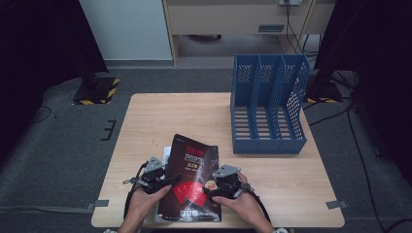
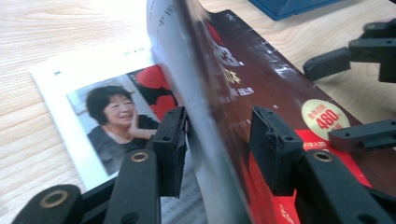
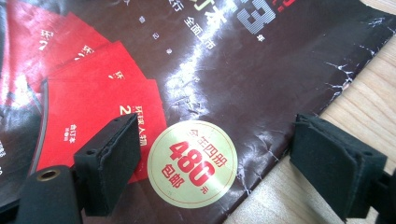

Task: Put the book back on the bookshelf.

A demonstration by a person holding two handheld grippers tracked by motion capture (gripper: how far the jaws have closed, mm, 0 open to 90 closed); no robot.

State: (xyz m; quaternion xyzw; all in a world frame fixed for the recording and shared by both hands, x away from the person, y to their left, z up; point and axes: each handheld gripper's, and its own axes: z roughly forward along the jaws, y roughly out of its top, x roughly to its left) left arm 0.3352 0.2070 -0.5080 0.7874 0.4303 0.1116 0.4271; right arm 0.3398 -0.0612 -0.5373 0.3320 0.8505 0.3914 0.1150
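Two hand-held grippers work at one dark, glossy magazine with red fan-shaped panels on its cover (image 1: 192, 182), which lies at the near edge of the pale wooden bench (image 1: 160, 116), well apart from the blue perforated plastic file rack with three slots (image 1: 268, 104) at the far right. From the high view, the left hand-held gripper (image 1: 163, 180) sits at the magazine's left edge and the right hand-held gripper (image 1: 212, 191) at its right edge, each held in one of the person's hands. A white sheet pokes out from under the magazine on its left.

Along the left hand-held gripper's own jaws, the magazine's cover and front pages (image 2: 219, 116) stand lifted on edge between the two black pads. The left pad (image 2: 170, 149) touches the pale underside of the raised pages; the right pad stands just off the dark cover, so the jaws are partly open around the edge and not yet clamped on it. Left of the magazine's raised edge lies a white page with a printed portrait photo (image 2: 100, 126), flat on the bench. The other gripper's black jaws (image 2: 350, 93) show beyond the magazine.

From the right hand-held gripper view, the jaws stand wide open and hold nothing, one pad (image 3: 109, 158) over the red panels, the other over bare wood beside the magazine's creased right edge. A round cream sticker with red print (image 3: 192, 163) sits between them.
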